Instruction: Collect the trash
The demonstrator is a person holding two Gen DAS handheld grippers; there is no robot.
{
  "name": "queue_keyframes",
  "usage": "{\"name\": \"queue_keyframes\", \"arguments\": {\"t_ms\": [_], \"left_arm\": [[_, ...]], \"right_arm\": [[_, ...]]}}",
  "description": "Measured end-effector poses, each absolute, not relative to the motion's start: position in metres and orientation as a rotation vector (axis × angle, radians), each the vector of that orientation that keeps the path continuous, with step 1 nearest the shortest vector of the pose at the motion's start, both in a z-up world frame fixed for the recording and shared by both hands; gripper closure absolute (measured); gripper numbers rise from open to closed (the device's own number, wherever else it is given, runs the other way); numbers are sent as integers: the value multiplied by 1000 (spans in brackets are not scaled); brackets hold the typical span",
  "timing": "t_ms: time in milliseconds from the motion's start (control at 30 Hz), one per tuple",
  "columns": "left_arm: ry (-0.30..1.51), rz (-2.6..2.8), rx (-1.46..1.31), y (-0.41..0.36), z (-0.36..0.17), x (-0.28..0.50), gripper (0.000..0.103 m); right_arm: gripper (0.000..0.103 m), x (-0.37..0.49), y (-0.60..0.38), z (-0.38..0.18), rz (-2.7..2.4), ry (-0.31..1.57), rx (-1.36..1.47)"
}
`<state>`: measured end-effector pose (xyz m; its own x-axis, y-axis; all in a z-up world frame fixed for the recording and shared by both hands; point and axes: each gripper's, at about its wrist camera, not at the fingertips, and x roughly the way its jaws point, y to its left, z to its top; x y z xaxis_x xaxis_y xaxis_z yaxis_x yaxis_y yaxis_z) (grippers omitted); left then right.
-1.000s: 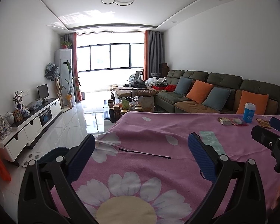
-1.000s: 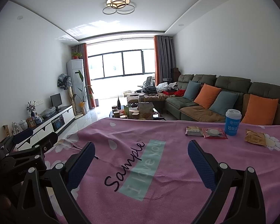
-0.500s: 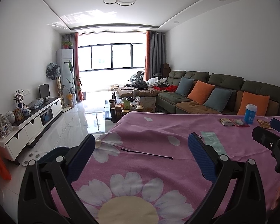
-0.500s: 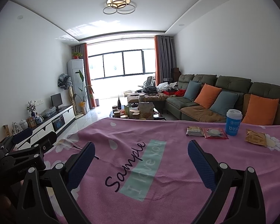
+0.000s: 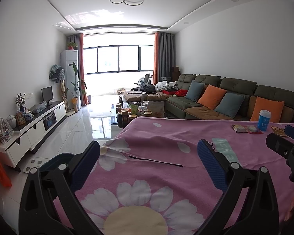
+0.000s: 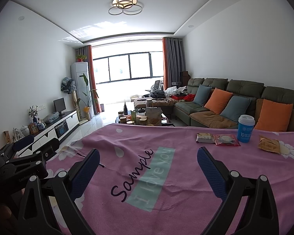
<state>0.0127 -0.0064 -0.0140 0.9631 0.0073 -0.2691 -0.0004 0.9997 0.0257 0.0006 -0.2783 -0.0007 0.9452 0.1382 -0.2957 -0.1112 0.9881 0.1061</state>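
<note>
While the left gripper hangs with its blue-padded jaws spread wide and nothing between them, the left wrist view looks over a pink flower-print cloth covering the table; far off at the right end lie the wrappers beside a blue cup, with the other gripper's black frame poking in at the right edge. From the right wrist view, the right gripper is likewise splayed and empty above the cloth's "Sample" lettering; a pale wrapper and a red wrapper touch each other just left of the cup, and a brown wrapper lies to its right, all well apart from the jaws.
</note>
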Motion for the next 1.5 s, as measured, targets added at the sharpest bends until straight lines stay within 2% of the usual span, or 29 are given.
{"name": "queue_keyframes", "arguments": {"t_ms": [1500], "left_arm": [[277,12,24,-3,-15,14,5]], "right_arm": [[7,3,-276,1,128,308,88]]}}
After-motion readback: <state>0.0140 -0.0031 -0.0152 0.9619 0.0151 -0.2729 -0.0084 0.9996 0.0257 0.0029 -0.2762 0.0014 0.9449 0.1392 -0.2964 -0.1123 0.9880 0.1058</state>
